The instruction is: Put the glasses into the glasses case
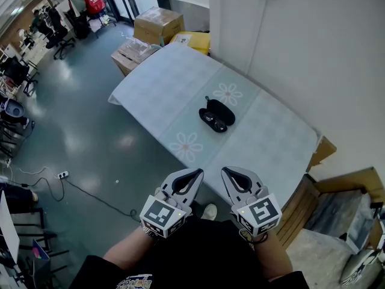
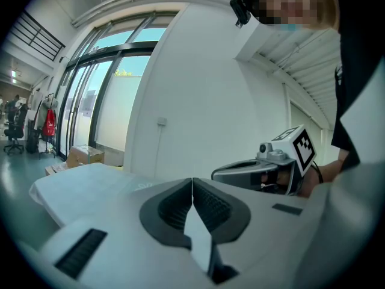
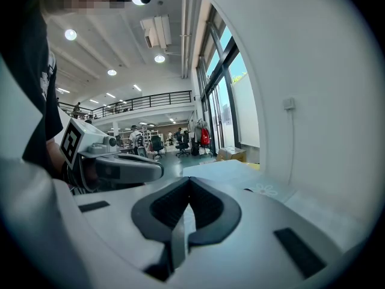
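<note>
grey-green floor (image 1: 78, 119) of a big open hall, w/ a white wall (image 1: 301, 53) on the right. table (image 1: 174, 77) stands along that wall, under a pale checked cloth w/ flower prints. glasses case (image 1: 219, 110), black, lies open about mid-table, btwn two of the flower prints. glasses (image 1: 212, 119) look to sit on the case's near half, but too small to be sure they're fully inside.

left gripper (image 1: 198, 171) and right gripper (image 1: 224, 170) hang side by side close to the person's body, off the table's near edge, well apart from the case, tips pointing far toward it, w/ a small gap btwn the two. left gripper's jaws are pressed together w/ nothing btwn them. right gripper is the same: tips meeting, empty. each gripper view shows the other gripper alongside.

cardboard boxes (image 1: 157, 24) sit on the floor past the table's far end, w/ a yellow box (image 1: 194, 40) beside them. power strip (image 1: 62, 175) w/ cable lies on the floor at left. office chairs (image 1: 60, 38) stand far left.
</note>
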`<state>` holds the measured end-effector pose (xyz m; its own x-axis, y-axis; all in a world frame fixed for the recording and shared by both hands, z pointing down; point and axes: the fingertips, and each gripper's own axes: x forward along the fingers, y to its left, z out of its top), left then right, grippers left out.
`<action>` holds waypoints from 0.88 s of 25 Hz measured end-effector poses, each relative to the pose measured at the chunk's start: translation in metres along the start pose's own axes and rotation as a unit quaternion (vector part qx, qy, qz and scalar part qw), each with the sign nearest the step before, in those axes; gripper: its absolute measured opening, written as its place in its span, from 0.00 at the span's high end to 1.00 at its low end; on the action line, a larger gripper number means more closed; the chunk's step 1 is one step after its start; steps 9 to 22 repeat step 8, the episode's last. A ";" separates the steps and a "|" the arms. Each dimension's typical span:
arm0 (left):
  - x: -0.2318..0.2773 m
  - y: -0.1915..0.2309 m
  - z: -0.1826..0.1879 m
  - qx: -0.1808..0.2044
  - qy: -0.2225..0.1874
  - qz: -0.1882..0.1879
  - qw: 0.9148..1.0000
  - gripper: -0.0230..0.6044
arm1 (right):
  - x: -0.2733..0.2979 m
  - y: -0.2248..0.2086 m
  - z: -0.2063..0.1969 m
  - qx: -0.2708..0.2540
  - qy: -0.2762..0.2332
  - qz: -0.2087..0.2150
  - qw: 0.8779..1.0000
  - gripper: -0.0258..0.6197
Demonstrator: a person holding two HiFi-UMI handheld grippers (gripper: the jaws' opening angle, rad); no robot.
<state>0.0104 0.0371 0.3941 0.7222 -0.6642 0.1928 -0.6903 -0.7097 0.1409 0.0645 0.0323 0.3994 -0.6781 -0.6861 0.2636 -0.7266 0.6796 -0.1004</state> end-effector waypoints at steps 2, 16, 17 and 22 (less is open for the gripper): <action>-0.001 0.000 0.000 -0.001 0.000 0.001 1.000 0.92 | 0.000 0.001 0.001 0.001 0.000 0.001 1.000 0.93; -0.005 0.003 0.000 -0.002 -0.001 0.003 1.000 0.92 | 0.003 0.006 0.002 0.001 0.000 0.003 1.000 0.92; -0.005 0.003 0.000 -0.002 -0.001 0.003 1.000 0.92 | 0.003 0.006 0.002 0.001 0.000 0.003 1.000 0.92; -0.005 0.003 0.000 -0.002 -0.001 0.003 1.000 0.92 | 0.003 0.006 0.002 0.001 0.000 0.003 1.000 0.92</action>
